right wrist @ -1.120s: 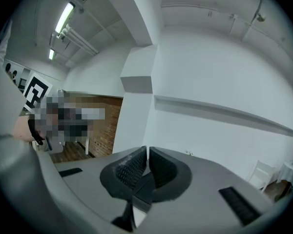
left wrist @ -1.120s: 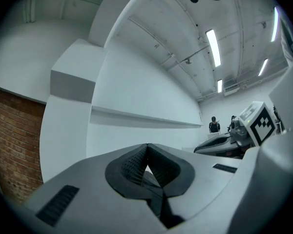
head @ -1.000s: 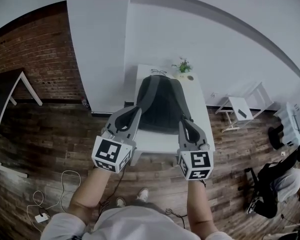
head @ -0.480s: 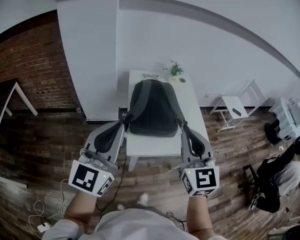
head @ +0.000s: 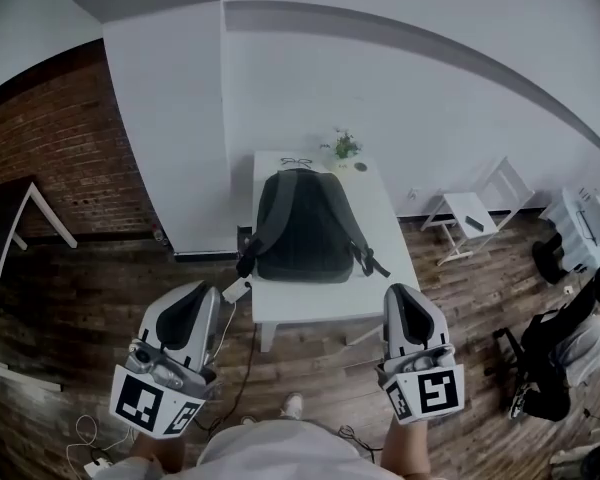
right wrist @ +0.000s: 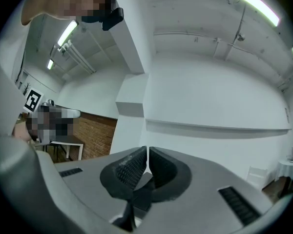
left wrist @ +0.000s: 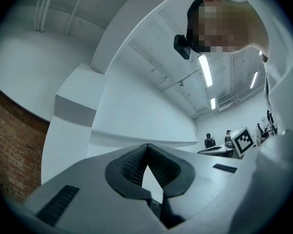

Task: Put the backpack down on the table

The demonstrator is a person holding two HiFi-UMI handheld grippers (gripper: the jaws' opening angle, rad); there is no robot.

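Head view looked down on the dark backpack (head: 302, 226) lying flat on the white table (head: 320, 303), shoulder straps facing up. One strap end hung over the table's left edge and the other lay near the right edge. Beyond the bag, by the wall, stood a small potted plant (head: 344, 147) with a pair of glasses (head: 296, 162) beside it. Both grippers hung over the wooden floor (head: 70, 298), short of the table's near edge and clear of the bag. The left gripper (head: 205, 290) had its jaws pressed together at the tips with nothing between them. The right gripper (head: 405, 290) was likewise closed, a hairline gap between its ribbed pads (right wrist: 132, 167), and empty.
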